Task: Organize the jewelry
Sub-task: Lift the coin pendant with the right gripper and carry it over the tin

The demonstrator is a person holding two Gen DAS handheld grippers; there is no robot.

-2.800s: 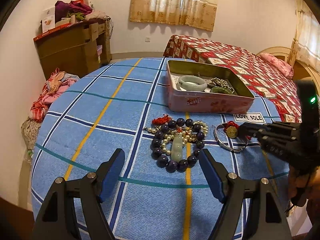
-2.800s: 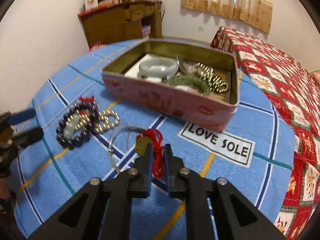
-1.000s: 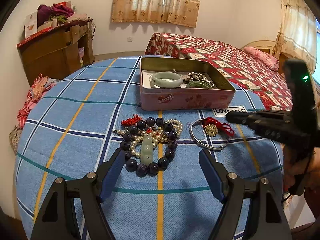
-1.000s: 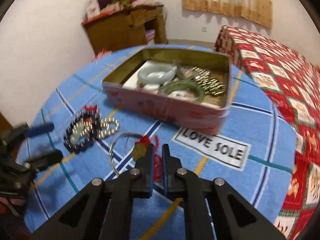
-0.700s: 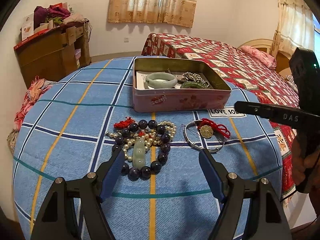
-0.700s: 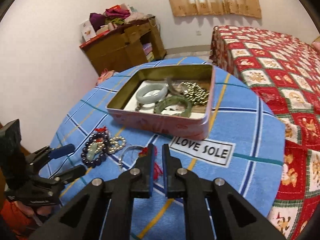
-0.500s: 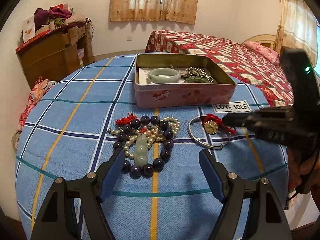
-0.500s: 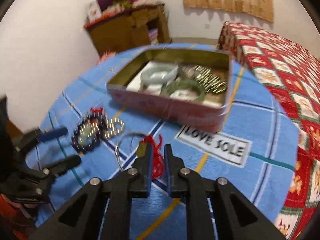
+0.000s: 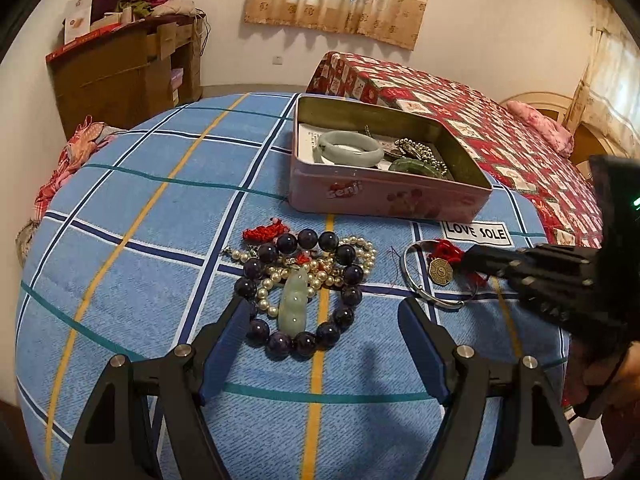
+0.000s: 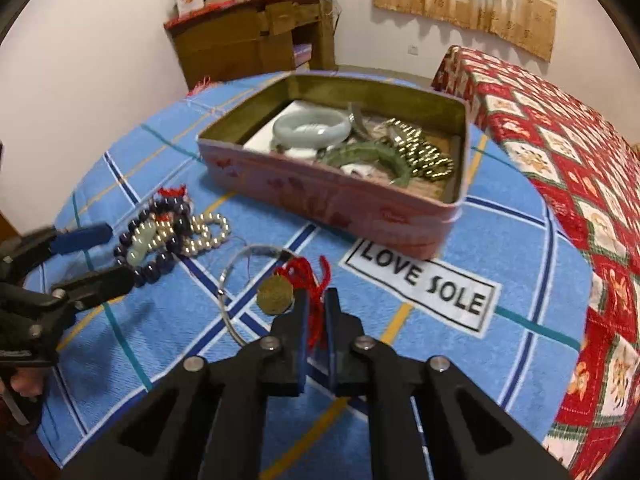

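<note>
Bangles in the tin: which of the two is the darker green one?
The dark green bangle, lying nearer the tin's front wall beside the metal bead chain; the pale jade bangle sits behind it.

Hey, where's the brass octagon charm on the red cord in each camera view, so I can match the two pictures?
Left wrist view: the brass charm lies right of centre, inside the silver bangle, just ahead of the right gripper.
Right wrist view: the charm sits low centre, just left of the shut gripper, which pinches its red cord.
Shared landmark: the LOVE SOLE label.
</note>
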